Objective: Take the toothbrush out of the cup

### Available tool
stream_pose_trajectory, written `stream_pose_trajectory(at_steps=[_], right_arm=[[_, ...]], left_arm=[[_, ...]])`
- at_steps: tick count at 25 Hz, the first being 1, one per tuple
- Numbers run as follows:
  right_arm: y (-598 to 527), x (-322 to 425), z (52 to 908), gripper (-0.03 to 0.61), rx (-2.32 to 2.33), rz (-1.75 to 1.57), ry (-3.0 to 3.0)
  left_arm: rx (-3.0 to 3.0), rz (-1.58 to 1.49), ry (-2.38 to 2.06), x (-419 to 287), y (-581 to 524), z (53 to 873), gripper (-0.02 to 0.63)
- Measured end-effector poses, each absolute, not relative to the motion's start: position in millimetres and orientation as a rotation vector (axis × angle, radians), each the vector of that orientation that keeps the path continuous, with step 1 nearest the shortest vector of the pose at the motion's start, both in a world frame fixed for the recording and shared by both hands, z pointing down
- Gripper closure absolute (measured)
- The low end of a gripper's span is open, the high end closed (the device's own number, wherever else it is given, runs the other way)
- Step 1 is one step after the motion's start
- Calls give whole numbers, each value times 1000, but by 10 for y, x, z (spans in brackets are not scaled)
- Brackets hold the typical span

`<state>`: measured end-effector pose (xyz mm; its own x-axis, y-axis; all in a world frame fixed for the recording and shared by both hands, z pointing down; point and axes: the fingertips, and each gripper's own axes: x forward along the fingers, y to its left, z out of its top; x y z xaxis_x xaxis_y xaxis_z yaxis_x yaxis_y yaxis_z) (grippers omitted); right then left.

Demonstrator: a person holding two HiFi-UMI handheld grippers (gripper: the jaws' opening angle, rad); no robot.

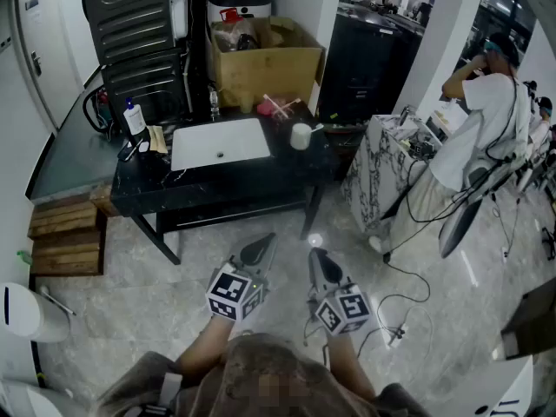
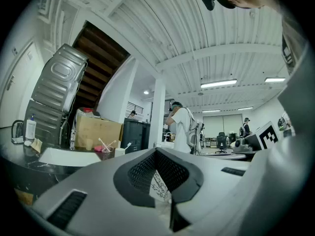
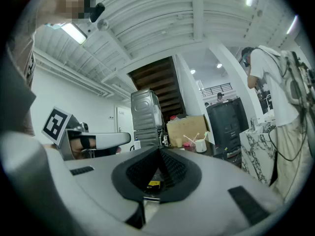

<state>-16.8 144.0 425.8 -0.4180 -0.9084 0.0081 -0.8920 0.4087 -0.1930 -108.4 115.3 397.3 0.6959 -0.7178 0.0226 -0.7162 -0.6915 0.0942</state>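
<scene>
Black counter (image 1: 228,186) across the floor, white cup (image 1: 301,135) with toothbrush (image 1: 317,128) beside the sink (image 1: 200,146). Left gripper (image 1: 263,245) and right gripper (image 1: 316,257) both closed, empty, well apart from the cup

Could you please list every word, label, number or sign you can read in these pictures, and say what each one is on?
None can be read.
Bottle label, on the dark counter: too small.
Red label on the white pot: too small.
White patch with dark marks, low between the left jaws: blurred.
Yellow label, low between the right jaws: blurred.
Marker cubes: patterns only, no words.
</scene>
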Motion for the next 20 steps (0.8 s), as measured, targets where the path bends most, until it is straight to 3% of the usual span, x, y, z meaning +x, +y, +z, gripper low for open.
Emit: stream_pose_trajectory(at_steps=[20], right_arm=[[1740,225,4361,578,-1515,-286,2617]], left_arm=[[2755,-45,-1281,-774,1469,4085,612]])
